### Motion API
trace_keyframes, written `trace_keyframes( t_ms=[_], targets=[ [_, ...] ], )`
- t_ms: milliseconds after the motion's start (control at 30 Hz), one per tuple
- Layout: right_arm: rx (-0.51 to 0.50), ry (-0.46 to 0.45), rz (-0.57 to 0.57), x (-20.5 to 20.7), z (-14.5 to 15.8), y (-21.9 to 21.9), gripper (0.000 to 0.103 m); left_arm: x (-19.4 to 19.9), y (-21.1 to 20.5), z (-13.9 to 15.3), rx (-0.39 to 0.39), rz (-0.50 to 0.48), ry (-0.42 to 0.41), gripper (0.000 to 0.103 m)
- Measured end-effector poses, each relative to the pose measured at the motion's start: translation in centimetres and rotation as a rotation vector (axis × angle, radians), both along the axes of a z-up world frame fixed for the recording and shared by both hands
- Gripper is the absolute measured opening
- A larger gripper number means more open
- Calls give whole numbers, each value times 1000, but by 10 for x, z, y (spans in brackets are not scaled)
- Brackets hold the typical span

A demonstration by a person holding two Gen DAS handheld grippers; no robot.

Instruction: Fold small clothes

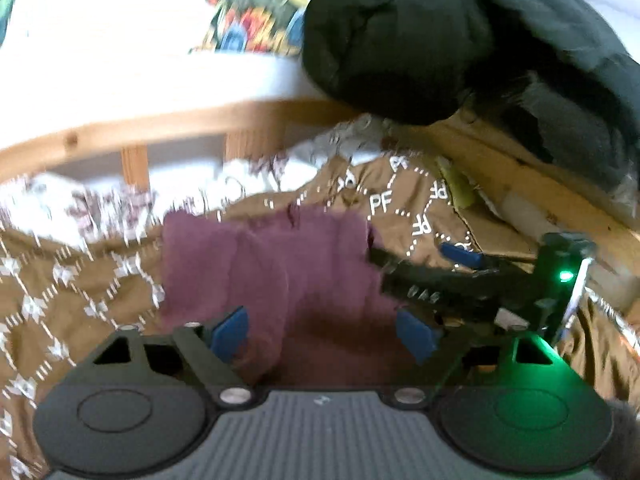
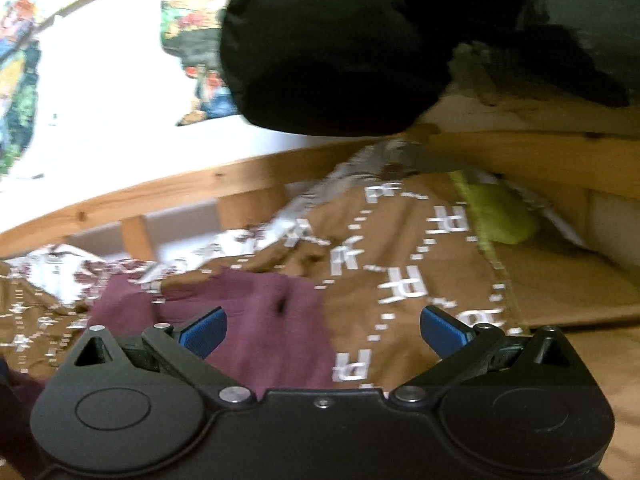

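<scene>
Left wrist view first: we see our left gripper (image 1: 322,334) tipped down over the garment (image 1: 276,280), its blue pads spread wide with nothing clamped between them. The maroon cloth runs under that gap and away from us, lying loose on the brown blanket (image 1: 72,280). Its far edge sits roughly square across the view, and a fold runs near to far down its middle, so we read the long axis as near to far, though the blur makes that rough.

From the right, the right gripper (image 1: 452,276) comes in low across the blanket, its tips just at the garment's right edge. We cannot tell from here whether they touch it.

Right wrist view now: our right gripper (image 2: 323,332) points more level, jaws released and wide, empty. The garment (image 2: 256,320) lies to the left of the gap, on the blanket (image 2: 404,240), with its right edge running near to far between the pads.

Beyond, a wooden rail (image 2: 168,188) crosses the scene, with a black bundle (image 2: 328,48) over it at the far right.
</scene>
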State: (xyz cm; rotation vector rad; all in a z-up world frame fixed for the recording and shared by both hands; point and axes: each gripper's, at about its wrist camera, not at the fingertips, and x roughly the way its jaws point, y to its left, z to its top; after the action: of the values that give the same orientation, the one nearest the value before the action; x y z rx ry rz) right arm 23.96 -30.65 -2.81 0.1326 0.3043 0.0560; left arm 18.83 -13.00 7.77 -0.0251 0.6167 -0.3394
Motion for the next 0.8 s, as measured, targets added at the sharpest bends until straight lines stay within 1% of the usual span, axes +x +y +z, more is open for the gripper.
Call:
trace_keyframes(
  t_ms=[33,67,167,233,300,367,433,500,567,600,667,733,800],
  targets=[
    [6,0,28,0,0,4,102,-4,1,2,23,13,-23,96],
    [16,5,59,0,-1,9,103,-9,2,1,52,39,-51,103],
    [70,27,160,2,-2,20,102,-19,4,-9,117,103,-95,102],
    [99,42,220,4,-2,29,102,-20,7,-22,174,144,-80,102],
    [132,65,284,8,-2,36,102,-20,10,-35,216,167,-41,102],
    [180,117,350,17,-5,44,102,-16,13,-47,253,186,-4,102],
    [233,195,390,27,-12,50,102,-12,17,-57,279,207,26,102],
    [272,281,419,38,-20,57,102,-9,20,-66,309,210,38,102],
    [271,347,448,46,-29,67,102,-7,22,-77,359,207,38,102],
    [260,357,462,46,-31,72,102,-6,21,-81,385,197,33,102],
    [265,346,477,46,-34,77,102,-2,18,-87,434,168,24,102],
    [318,354,485,51,-35,77,102,1,15,-87,434,138,21,102],
    [371,340,495,55,-35,74,100,3,14,-84,408,124,10,94]
  ],
)
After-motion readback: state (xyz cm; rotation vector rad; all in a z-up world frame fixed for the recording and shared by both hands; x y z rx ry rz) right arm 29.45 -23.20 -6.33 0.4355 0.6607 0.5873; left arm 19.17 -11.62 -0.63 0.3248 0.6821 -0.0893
